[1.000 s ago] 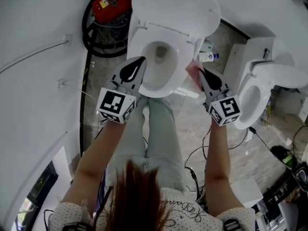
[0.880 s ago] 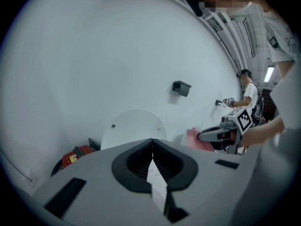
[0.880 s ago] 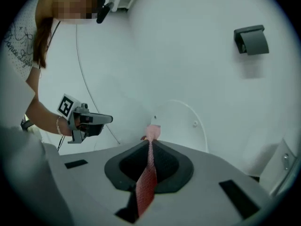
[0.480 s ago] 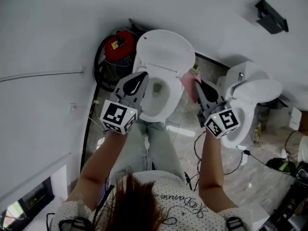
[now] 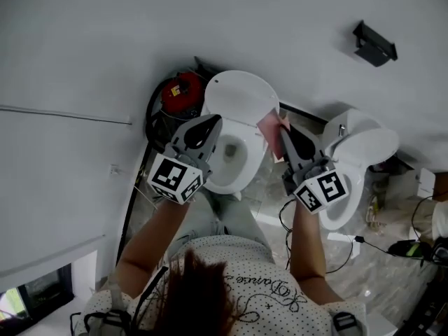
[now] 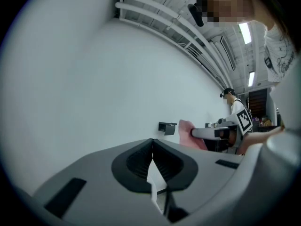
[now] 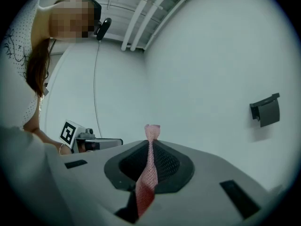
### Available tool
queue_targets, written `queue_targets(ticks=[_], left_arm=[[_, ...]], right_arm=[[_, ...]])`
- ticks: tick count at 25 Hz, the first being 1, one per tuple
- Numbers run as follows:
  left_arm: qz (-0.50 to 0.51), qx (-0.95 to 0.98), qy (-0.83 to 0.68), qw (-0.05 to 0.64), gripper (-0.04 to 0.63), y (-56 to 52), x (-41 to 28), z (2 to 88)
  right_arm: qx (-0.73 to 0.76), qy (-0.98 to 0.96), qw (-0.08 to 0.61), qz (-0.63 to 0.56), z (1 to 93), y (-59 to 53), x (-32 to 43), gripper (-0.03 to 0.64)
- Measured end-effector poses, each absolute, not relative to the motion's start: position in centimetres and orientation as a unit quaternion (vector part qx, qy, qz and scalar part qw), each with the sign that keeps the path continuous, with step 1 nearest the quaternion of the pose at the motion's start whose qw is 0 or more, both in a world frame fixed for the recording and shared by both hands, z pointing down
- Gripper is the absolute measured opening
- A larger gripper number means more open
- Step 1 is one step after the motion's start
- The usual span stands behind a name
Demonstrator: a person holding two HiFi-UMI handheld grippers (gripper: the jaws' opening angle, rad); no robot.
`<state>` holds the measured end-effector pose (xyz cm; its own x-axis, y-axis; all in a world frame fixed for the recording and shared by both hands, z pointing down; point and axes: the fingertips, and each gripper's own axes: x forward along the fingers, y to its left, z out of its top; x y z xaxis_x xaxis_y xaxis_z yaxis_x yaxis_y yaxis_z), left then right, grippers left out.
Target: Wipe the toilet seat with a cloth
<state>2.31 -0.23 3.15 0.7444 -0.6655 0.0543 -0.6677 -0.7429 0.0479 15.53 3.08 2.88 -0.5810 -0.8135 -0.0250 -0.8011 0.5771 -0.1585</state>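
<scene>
Right claw: the right claw [image 7: 151, 142] has its jaws pressed together on the pink cloth [image 7: 146, 175], which runs as a thin strip up the seam between them, with a small tuft past the tips.
Left claw: the left claw [image 6: 152, 144] is closed, its jaws meeting at the tips with nothing gripped.
Cloth position: in the head view the cloth [image 5: 270, 129] sticks out ahead of the right claw [image 5: 287, 133] and lies against the right edge of the raised lid [image 5: 241, 95]. Whether it touches the lid cannot be told.
Claw spacing: the left claw [image 5: 212, 123] is over the left side of the bowl, well apart from the right one. Each claw shows in the other's view.
Toilet seat: the toilet seat [image 5: 245, 170] is down, white, a ring round the bowl, between the two claws.
Surroundings: a second toilet [image 5: 346, 187] stands to the right with its lid up. A red device [image 5: 179, 89] ringed by black hose sits left of the lid.
Wall: a black wall fitting [image 7: 265, 109] hangs on the plain white wall.
Floor: marbled floor [image 5: 364, 271] with loose cables.
</scene>
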Motion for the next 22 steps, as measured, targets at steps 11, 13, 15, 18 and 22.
queue_targets(ticks=[11,13,15,18,22], left_arm=[[0.007,0.931,-0.364,0.011,0.003,0.9,0.6,0.5],[0.003,0.929,-0.371,0.007,0.003,0.8,0.2,0.2],[0.0,0.927,-0.375,0.003,0.003,0.8,-0.2,-0.1],[-0.006,0.923,-0.384,-0.002,0.003,0.8,-1.0,-0.5],[-0.017,0.914,-0.405,-0.004,0.003,0.3,-1.6,-0.9]], right_arm=[[-0.476,0.878,0.017,-0.048,0.3,3.6,14.4,0.037],[-0.474,0.879,0.018,-0.048,0.0,3.5,14.0,0.037],[-0.472,0.88,0.021,-0.049,-0.1,3.5,13.5,0.037],[-0.47,0.881,0.018,-0.046,0.2,3.3,12.7,0.037],[-0.47,0.882,0.013,-0.046,0.5,2.8,12.1,0.037]])
